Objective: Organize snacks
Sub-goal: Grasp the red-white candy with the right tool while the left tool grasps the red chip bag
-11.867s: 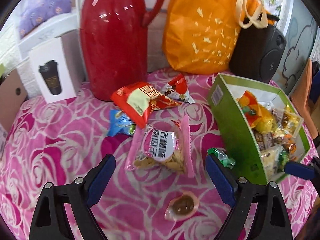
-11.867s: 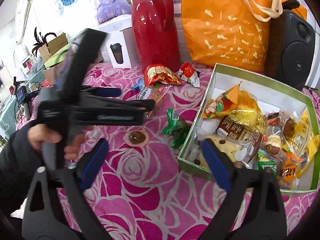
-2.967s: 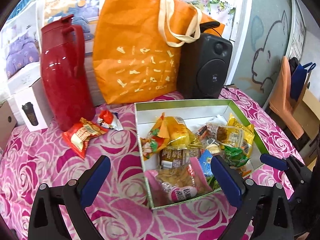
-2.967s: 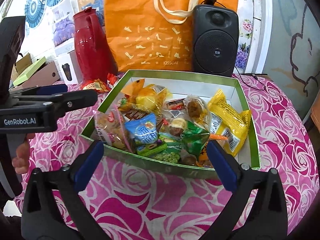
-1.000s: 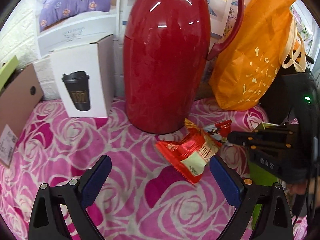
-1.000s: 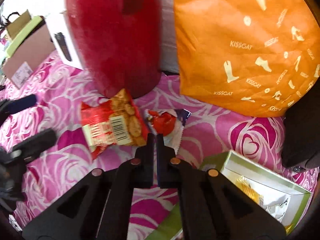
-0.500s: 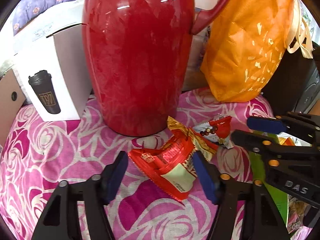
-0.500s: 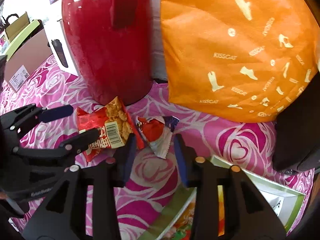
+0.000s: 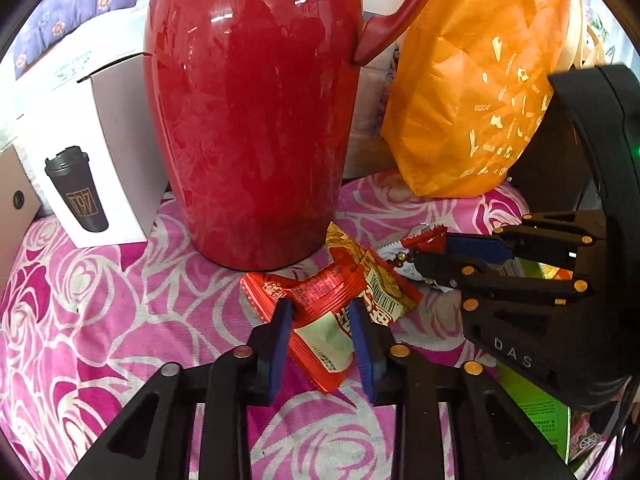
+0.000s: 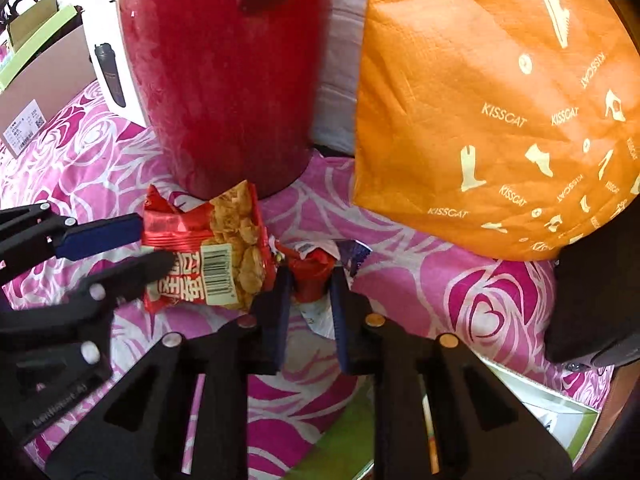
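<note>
A red biscuit packet point(image 9: 320, 312) lies on the pink rose tablecloth in front of the red thermos jug point(image 9: 248, 120). My left gripper point(image 9: 320, 306) is shut on it, the packet crumpled between the blue pads. A smaller red-and-white packet point(image 10: 310, 272) sits just right of it, pinched by my right gripper point(image 10: 308, 276), which is shut on it. From the right wrist, the left gripper point(image 10: 154, 242) reaches in from the left, holding the biscuit packet point(image 10: 208, 256). The right gripper point(image 9: 430, 254) enters the left wrist view from the right. The green snack box point(image 9: 532, 408) stands at lower right.
An orange tote bag point(image 10: 500, 100) stands right of the jug point(image 10: 220, 80), with a black speaker point(image 10: 592, 300) beside it. A white box printed with a cup point(image 9: 88, 160) sits left of the jug. The green box rim point(image 10: 348, 424) is just below the right gripper.
Half a second ago both grippers stood open around their packets. Both have since closed, the left on the biscuit packet and the right on the small red packet.
</note>
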The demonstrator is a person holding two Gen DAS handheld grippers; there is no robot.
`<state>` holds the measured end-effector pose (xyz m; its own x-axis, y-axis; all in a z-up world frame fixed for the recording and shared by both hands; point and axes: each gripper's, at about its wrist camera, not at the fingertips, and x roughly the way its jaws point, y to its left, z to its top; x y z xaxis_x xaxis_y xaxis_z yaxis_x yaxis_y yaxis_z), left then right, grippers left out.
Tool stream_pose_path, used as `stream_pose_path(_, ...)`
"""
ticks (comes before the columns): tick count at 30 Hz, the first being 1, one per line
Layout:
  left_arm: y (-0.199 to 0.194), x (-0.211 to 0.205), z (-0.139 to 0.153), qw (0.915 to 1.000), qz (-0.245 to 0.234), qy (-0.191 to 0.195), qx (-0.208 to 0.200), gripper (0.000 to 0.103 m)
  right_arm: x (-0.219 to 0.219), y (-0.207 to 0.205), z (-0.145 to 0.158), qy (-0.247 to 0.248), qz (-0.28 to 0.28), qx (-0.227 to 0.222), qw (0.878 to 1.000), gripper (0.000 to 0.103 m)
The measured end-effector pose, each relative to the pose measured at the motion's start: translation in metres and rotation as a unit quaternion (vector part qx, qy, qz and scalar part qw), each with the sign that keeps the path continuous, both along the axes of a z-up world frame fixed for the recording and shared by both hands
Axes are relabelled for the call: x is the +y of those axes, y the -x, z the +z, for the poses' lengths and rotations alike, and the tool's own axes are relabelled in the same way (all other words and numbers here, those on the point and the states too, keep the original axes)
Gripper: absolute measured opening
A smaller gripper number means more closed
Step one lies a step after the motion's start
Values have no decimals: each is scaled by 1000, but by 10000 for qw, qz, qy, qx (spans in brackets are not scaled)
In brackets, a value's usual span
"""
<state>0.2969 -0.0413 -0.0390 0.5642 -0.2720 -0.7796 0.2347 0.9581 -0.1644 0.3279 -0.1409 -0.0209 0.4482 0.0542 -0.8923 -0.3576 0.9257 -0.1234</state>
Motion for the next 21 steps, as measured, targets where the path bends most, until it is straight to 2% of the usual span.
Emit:
stream_pose_path(1, 1, 1, 1, 10000, 22, -10, -20, 18, 0, 3, 2, -46, -11, -20, 10000, 21)
stream_pose_path(2, 3, 3, 3, 10000, 45, -3, -41, 7, -1, 4, 3, -90, -19, -28, 10000, 20)
stream_pose_path(3, 5, 7, 5, 9999, 84, 25, -61, 1, -3, 8, 8, -216, -22, -34, 9998, 20)
stream_pose_path(10, 26, 36, 22, 9987, 264, 436, -71, 1, -9, 37, 29, -564, 88, -156, 9982, 20)
stream_pose_path(13, 42, 38, 33, 9988, 183, 389, -229, 1, -11, 44, 35, -533, 120, -189, 9983, 20)
stream_pose_path(15, 54, 38, 40, 9989, 90, 339, -319, 1, -12, 47, 38, -664, 149, -144, 9976, 20)
stream_pose_path(19, 78, 39, 48, 9988, -87, 276, -390, 2, -14, 80, 52, -1095, 393, -73, 9932, 20)
stream_pose_path(20, 81, 40, 48, 9988, -95, 236, -420, 3, -14, 87, 53, -1185, 444, -46, 9920, 20)
stream_pose_path(21, 85, 43, 49, 9988, -97, 221, -437, 9, -12, 98, 55, -1266, 515, -28, 9906, 20)
